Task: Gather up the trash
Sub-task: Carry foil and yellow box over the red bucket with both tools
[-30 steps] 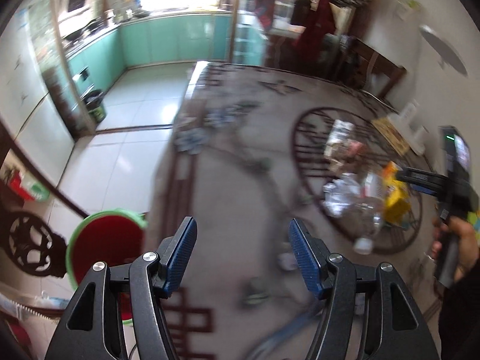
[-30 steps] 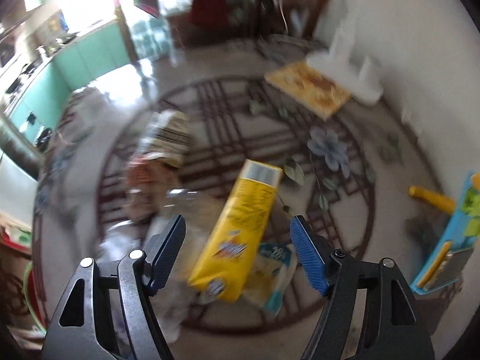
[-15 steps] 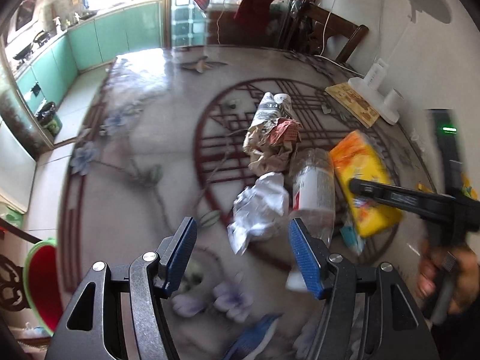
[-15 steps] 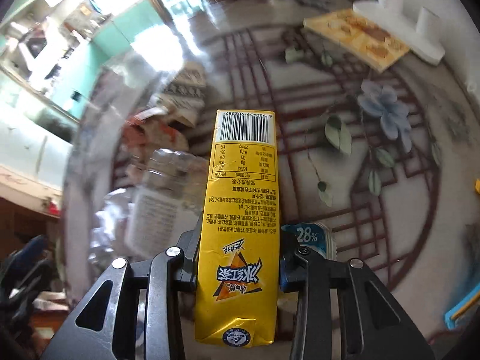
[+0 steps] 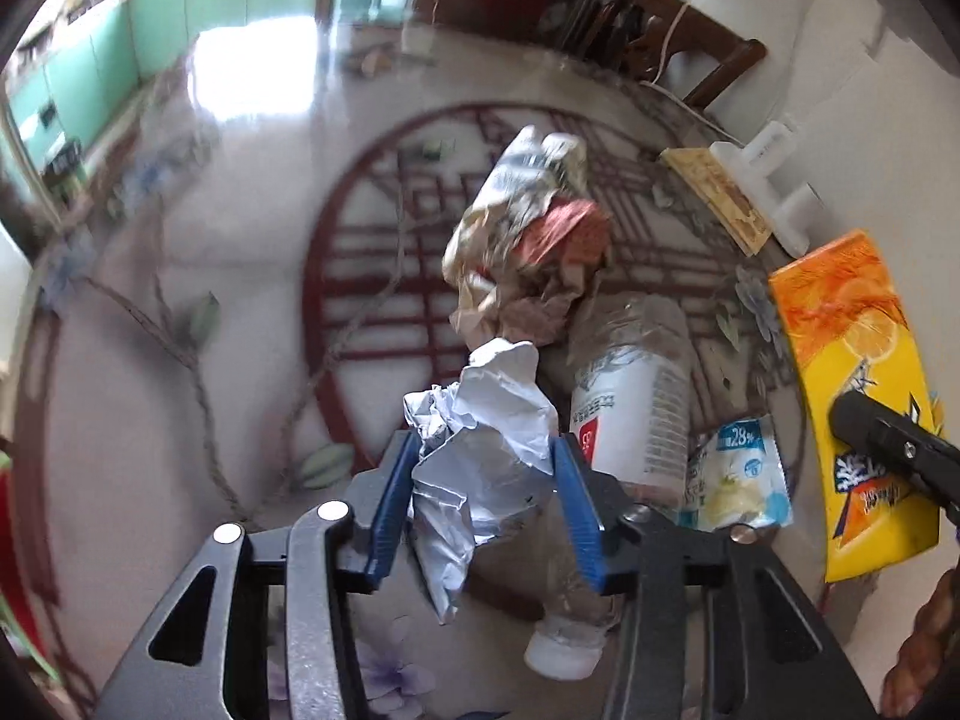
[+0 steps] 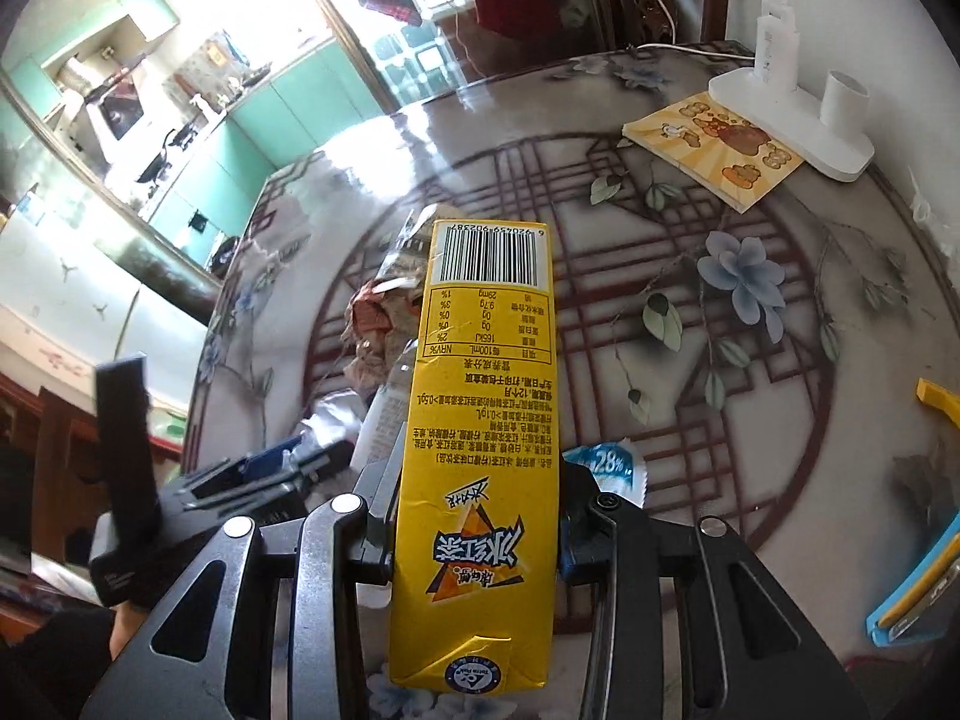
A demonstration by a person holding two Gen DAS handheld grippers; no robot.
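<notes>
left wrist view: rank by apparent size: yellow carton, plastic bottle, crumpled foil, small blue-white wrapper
1. Plastic bottle and yellow carton: look about alike, and the carton is partly covered by the right gripper.
2. Crumpled foil, in the left gripper; nearness inflates it.
3. Small blue-white wrapper.

Left gripper (image 5: 483, 480): blue fingers (image 5: 390, 498) closed against crumpled paper.
Right gripper (image 6: 477, 516): fingers clamped on yellow carton, pointing forward.
</notes>
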